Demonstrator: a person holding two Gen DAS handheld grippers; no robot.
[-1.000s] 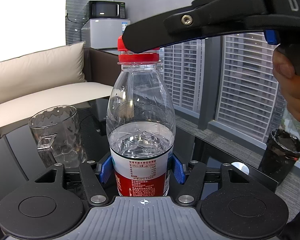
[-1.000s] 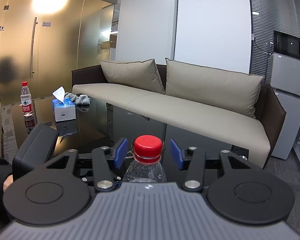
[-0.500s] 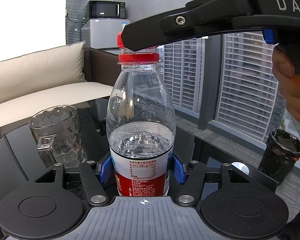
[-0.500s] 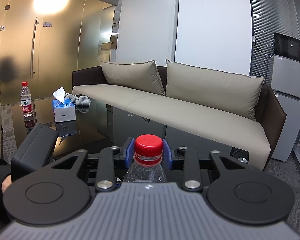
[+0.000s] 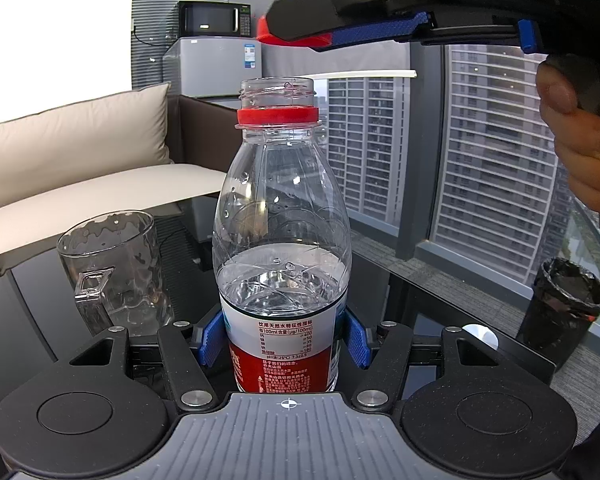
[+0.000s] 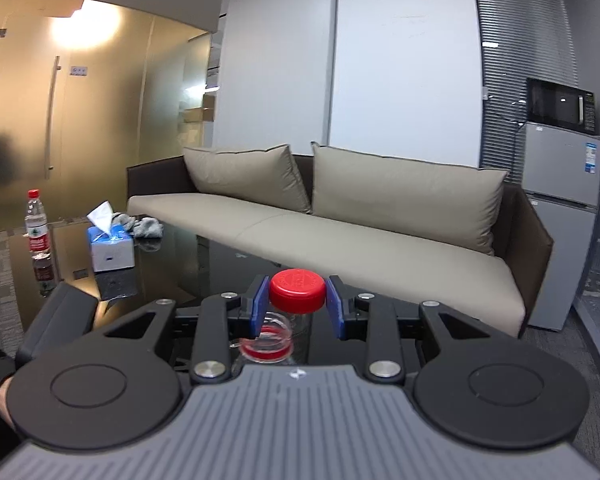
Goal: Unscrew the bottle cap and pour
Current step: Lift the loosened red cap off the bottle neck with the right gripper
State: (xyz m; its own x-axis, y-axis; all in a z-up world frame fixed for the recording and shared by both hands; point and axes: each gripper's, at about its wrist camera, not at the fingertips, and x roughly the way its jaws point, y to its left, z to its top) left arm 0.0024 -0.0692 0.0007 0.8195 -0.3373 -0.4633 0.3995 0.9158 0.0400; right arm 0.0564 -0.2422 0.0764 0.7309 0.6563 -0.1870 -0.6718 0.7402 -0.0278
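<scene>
Two tools in play, both loaded. Left tool (image 5: 286,340) pinches the water bottle (image 5: 282,240) low on its label, blue pads (image 5: 210,338) tight on both sides; bottle upright on the dark glass desk (image 5: 420,300), roughly half full. Neck is open, threads bare, red tamper ring (image 5: 277,115) sitting below them. Right tool (image 6: 297,306) pinches the red cap (image 6: 297,290) between its blue pads, cap held above the bottle mouth and clear of it; left wrist view shows the cap (image 5: 266,34) only as a red edge poking out past the black finger. Right wrist view looks down on the open neck (image 6: 266,338) just under the cap. Glass mug (image 5: 114,268) stands on the desk left of the bottle, near but not touching, handle toward camera. Black bin (image 5: 562,308) on the floor to the right. Farther off: second bottle (image 6: 36,232) and tissue box (image 6: 110,248) on the desk, sofa (image 6: 340,240) behind.
</scene>
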